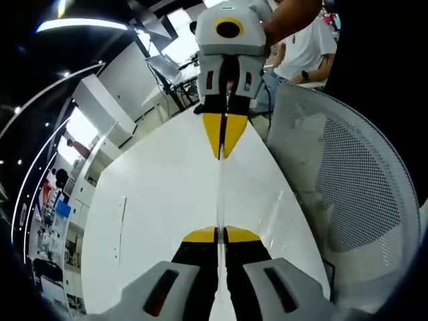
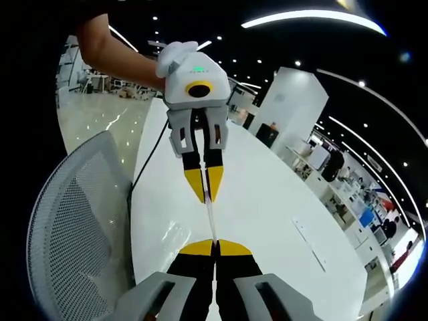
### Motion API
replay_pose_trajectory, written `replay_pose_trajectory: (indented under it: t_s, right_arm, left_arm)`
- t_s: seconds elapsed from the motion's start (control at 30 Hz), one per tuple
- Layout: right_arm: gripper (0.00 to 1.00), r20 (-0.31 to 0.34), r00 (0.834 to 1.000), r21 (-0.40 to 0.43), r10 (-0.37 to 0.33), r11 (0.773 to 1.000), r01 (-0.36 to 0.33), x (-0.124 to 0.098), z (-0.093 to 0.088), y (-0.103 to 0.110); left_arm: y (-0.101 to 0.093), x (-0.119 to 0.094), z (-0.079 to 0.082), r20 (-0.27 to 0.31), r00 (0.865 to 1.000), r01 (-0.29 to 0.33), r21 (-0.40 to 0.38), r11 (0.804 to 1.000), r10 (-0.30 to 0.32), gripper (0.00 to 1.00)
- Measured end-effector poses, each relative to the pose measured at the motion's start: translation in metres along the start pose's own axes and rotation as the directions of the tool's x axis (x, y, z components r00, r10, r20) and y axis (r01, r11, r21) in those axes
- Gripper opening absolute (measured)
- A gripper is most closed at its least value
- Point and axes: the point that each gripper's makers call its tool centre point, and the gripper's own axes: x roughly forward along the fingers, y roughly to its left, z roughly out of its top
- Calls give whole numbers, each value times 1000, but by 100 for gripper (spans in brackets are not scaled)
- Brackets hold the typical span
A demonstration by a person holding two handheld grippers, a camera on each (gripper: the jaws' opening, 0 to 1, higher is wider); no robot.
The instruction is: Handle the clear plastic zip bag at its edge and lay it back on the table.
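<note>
I am holding one gripper in each hand, and they point at each other. My left gripper (image 1: 220,234) has its yellow tips pressed together on one end of the clear plastic zip bag (image 1: 219,190). My right gripper (image 2: 215,247) has its tips pressed together on the other end. In the left gripper view I can see my right gripper across from me, up at the top, with its tips closed on the bag too.

The bag is pulled out straight between the two grippers. I see it from the side, so it looks like a thin bright line. It is hard to see because it is clear, so I cannot be sure how wide it is or which edge has the zip.

The bag hangs in the air above the white table (image 1: 154,194). Its long way runs from one gripper to the other, and that is also the long way of the table. Both grippers look about as near to the table as each other. So I think I should bring both hands down together to lay it flat.

A white mesh chair (image 1: 341,187) stands just beside the table edge. A person sits at the far end.
</note>
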Motion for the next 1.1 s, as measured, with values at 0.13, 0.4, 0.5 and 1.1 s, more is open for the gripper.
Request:
replay_pose_trajectory:
  t_s: [0.13, 0.4, 0.5, 1.1]
  right_arm:
    - [0, 1, 1000, 3, -4, 1000, 4, -2, -1, -1]
    - [0, 1, 1000, 1, -9, 1000, 9, -3, -1, -3]
    - [0, 1, 1000, 1, -11, 1000, 11, -3, -1, -3]
    - [0, 4, 1000, 2, -18, 1000, 18, -8, -1, 1]
  left_arm:
    - [1, -1, -1, 1, 1000, -3, -3, 1000, 3, 0]
    - [3, -1, -3, -3, 1000, -4, 1, 1000, 4, 0]
    - [3, -2, -4, -8, 1000, -3, 4, 1000, 3, 0]
    - [1, -9, -10, -16, 1000, -5, -4, 1000, 5, 0]
